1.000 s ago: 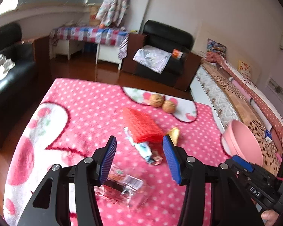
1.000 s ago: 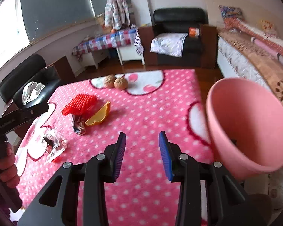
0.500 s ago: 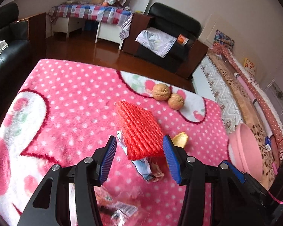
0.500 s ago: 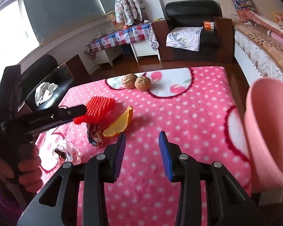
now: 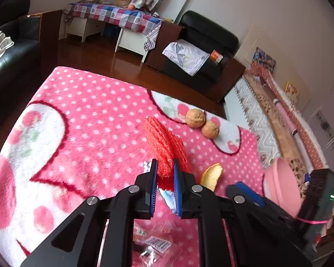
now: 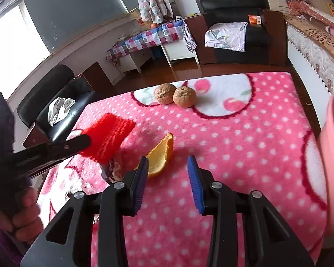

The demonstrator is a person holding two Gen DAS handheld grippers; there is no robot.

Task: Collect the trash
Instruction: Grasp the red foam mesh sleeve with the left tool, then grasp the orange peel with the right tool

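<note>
A living room with black armchairs and a checked tablecloth at the back, and up front a pink polka-dot blanket (image 5: pixel 95 115) spread over the table, strewn with scraps. The left gripper (image 5: pixel 163 185) has just been closing, and there it is, jaws pinched onto the near edge of the red foam net (image 5: pixel 164 146), the net bunched between the blue pads. From the right wrist view that same net (image 6: pixel 109 133) sits at the tip of the black fingers, with the person's hand (image 6: pixel 20 213) wrapped round the handle at lower left. Under the net lies a crumpled wrapper (image 5: pixel 169 199), half covered. Just to the right of it rests an orange peel (image 5: pixel 211 175), curled on the blanket. Farther back, two walnuts (image 5: pixel 203 122) sit touching on the white cherry patch. A clear plastic packet (image 5: pixel 153 242) lies near the camera, beneath the left gripper. The right gripper (image 6: pixel 168 162) hangs over the blanket, jaws apart, nothing between them, the peel (image 6: pixel 161 153) just beside its left finger. The pink bowl (image 6: pixel 332 155) is at the far right edge, well apart from the net.
</note>
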